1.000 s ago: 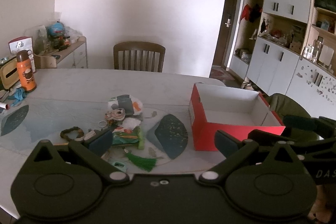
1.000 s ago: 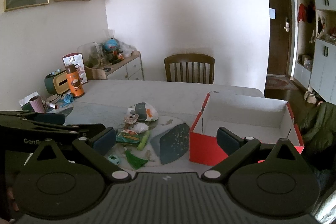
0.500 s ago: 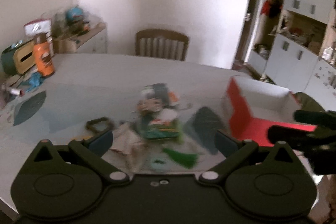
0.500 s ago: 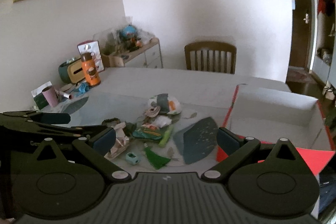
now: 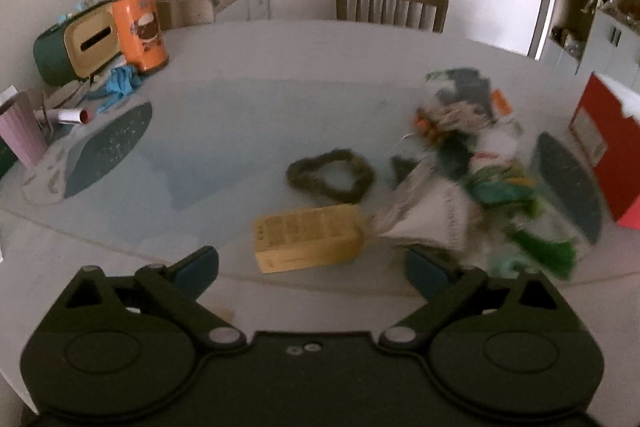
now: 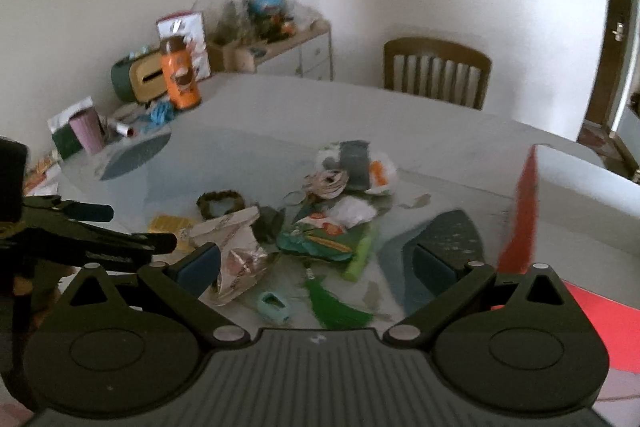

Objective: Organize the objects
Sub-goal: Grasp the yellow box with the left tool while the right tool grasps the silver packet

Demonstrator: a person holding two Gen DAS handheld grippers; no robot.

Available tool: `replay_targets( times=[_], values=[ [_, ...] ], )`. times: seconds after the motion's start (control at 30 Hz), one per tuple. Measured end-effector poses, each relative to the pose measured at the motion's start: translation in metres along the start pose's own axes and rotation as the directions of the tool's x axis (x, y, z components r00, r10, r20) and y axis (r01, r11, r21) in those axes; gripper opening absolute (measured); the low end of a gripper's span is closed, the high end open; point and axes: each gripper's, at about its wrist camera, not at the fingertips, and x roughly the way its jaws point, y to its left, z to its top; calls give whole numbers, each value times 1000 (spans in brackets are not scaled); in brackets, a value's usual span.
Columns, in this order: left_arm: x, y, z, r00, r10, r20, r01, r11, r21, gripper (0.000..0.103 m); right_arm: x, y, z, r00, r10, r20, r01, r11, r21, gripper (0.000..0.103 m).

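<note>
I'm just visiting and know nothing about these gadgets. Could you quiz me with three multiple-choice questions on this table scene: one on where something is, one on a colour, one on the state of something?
1. Where does the yellow box lie?
A. inside the red box
B. on the table, just ahead of the left gripper
C. on the chair

2. What colour is the bottle beside the tissue holder?
A. orange
B. blue
C. white

3. How do the left gripper jaws stand?
A. shut on the dark ring
B. shut on nothing
C. open, holding nothing

Answers:
1 B, it lies flat on the table just beyond the fingertips.
2 A, its body is orange with a brown cap.
3 C, a wide gap shows between the fingers.
</note>
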Motion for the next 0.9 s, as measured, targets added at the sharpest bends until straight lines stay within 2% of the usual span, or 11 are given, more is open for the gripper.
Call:
replay_targets(
  times=[0.3, 0.5, 0.7, 0.9],
  values=[
    [32, 9, 7, 997, -60, -41, 60, 998, -7, 99, 66, 36, 4, 993, 43, -106, -58, 988, -143, 102],
    [43, 14, 11, 994, -83, -66, 81, 996, -28, 99, 101, 53, 1, 984, 65, -167, -104, 966, -238, 102],
    [48, 19, 10, 992, -96, -77, 93, 995, -38, 90, 126, 65, 1, 976, 78, -201, -133, 953, -274, 96],
    [47, 24, 8, 990, -122, -64, 119, 991, -54, 81, 143, 76, -1, 971, 69, -229, -140, 940, -311, 84]
  ],
)
